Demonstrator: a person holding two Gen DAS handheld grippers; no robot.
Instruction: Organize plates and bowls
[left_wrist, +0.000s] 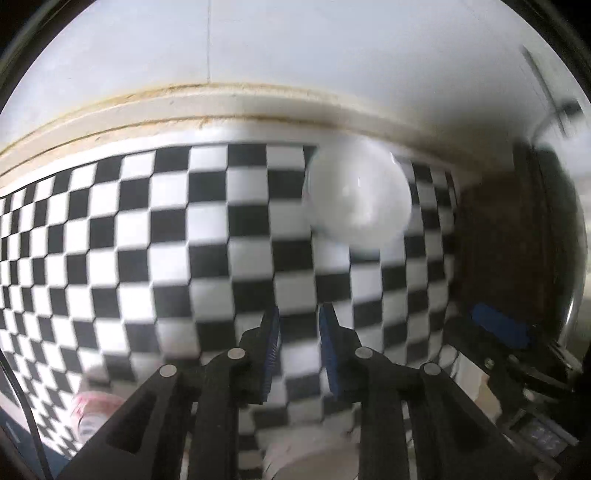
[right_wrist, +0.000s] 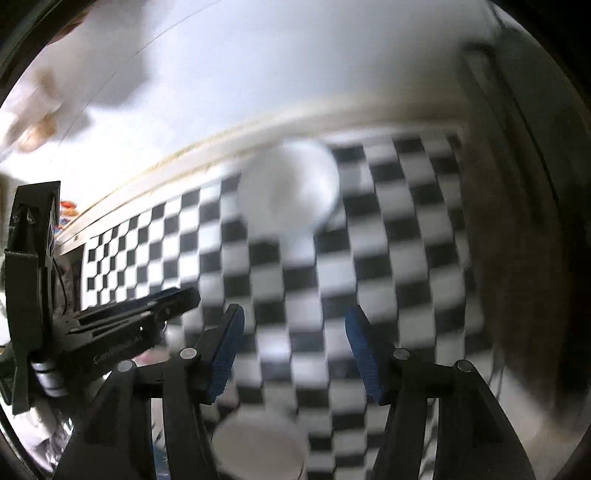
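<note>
A blurred white bowl (left_wrist: 356, 199) is sitting on the checkered tabletop (left_wrist: 147, 221); the left gripper (left_wrist: 298, 321) is gaping narrowly, the right gripper (right_wrist: 293, 321) wide, both empty.

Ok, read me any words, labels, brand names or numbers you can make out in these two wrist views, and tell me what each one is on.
None can be read.
Pink and white item at the lower left of the left wrist view: any print is too blurred.
Colourful packaging at the left edge of the right wrist view: too small and blurred.
Checkered cloth, white bowl: no text.
</note>
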